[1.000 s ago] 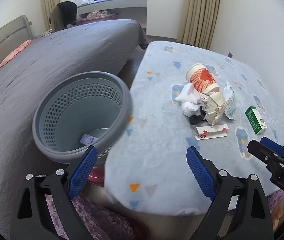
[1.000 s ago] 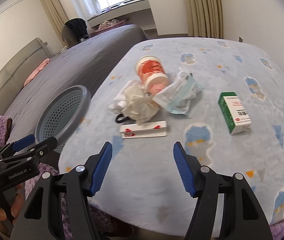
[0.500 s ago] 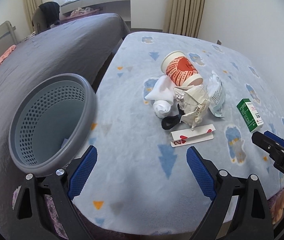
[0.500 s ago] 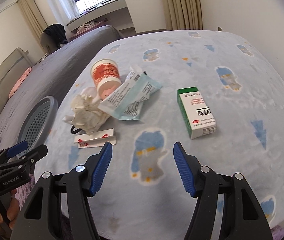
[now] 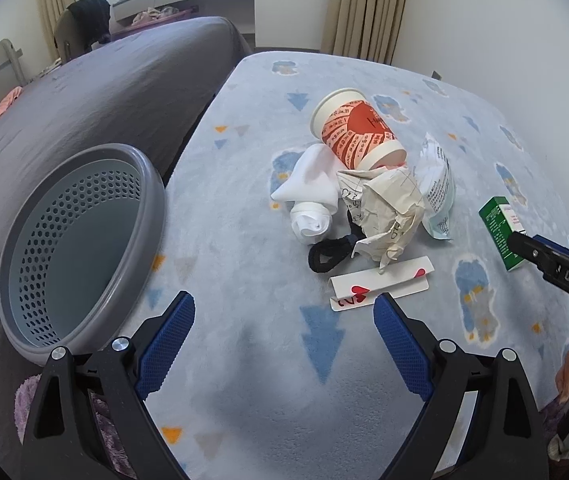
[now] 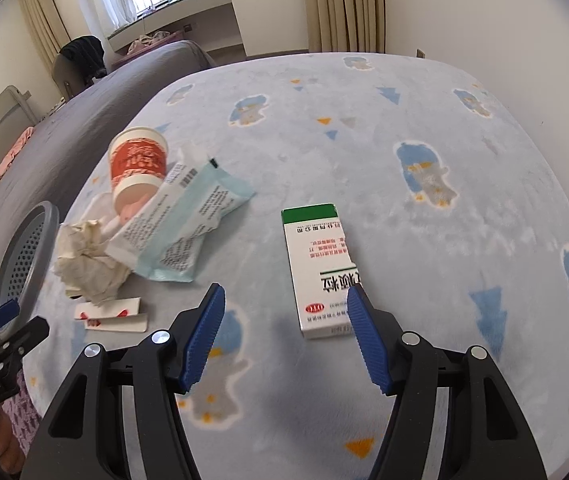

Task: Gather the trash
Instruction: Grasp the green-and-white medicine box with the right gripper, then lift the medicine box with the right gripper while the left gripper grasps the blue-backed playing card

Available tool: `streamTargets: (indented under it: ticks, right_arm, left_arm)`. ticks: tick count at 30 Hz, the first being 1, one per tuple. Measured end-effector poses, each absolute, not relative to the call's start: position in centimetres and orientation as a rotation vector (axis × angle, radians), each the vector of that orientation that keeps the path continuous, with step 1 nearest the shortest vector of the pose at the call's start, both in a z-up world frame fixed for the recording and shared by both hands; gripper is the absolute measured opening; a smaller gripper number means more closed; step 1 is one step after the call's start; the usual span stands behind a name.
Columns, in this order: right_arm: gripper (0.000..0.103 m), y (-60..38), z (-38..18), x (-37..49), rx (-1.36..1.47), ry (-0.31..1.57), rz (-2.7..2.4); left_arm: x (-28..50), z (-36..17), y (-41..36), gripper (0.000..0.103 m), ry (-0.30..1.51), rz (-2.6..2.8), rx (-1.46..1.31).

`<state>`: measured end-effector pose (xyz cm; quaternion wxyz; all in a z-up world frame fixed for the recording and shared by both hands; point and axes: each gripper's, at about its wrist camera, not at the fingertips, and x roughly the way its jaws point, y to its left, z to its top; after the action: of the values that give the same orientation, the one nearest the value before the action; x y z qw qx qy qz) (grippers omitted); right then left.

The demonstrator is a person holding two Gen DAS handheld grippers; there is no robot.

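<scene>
Jaws apart over one box (image 6: 316,268), one cup (image 6: 137,168).

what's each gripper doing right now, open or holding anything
Left gripper: open, holding nothing, above the blanket.
Right gripper: open, holding nothing, fingers near the green and white box.

A grey perforated plastic basket (image 5: 80,248) sits tilted at the bed's edge, left of the litter; nearest it a white rolled sock (image 5: 310,200), a black hair loop (image 5: 330,254), crumpled paper (image 5: 384,212) and a folded playing card (image 5: 380,284); behind them a toppled red paper cup (image 5: 354,132); farther off a pale-blue printed packet (image 6: 188,226); farthest, a green-and-white carton (image 6: 318,270) lying flat.
</scene>
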<state>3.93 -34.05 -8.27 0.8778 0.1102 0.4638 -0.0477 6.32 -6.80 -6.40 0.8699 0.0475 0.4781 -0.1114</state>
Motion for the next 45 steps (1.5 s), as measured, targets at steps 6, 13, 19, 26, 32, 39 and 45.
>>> streamTargets:
  ticks: [6, 13, 19, 26, 32, 39, 45]
  right_arm:
    - [0.061, -34.6, -8.9, 5.4, 0.197, 0.964, -0.141]
    - [0.061, -35.8, -9.5, 6.3, 0.201, 0.988, -0.163]
    - [0.061, -35.6, -10.6, 6.8, 0.204, 1.021, -0.152]
    - [0.038, -34.1, -11.0, 7.0, 0.184, 1.017, -0.122]
    - [0.038, -33.3, -10.4, 5.7, 0.227, 0.993, -0.09]
    - [0.038, -33.5, -9.7, 4.8, 0.267, 0.967, -0.063]
    - [0.038, -33.8, -9.1, 4.5, 0.296, 0.954, -0.041]
  left_arm:
    - [6.5, -6.9, -7.1, 0.089, 1.011, -0.234, 0.106]
    - [6.7, -7.2, -7.2, 0.089, 1.016, -0.233, 0.108]
    - [6.6, -7.4, -7.3, 0.089, 1.018, -0.234, 0.113]
    - [6.3, -7.8, -7.3, 0.089, 1.022, -0.226, 0.123]
    - [6.4, -8.1, -6.8, 0.089, 1.015, -0.204, 0.128]
    - [8.5, -8.9, -6.0, 0.089, 0.999, -0.136, 0.142]
    - [10.1, -10.0, -6.4, 0.089, 1.003, -0.111, 0.177]
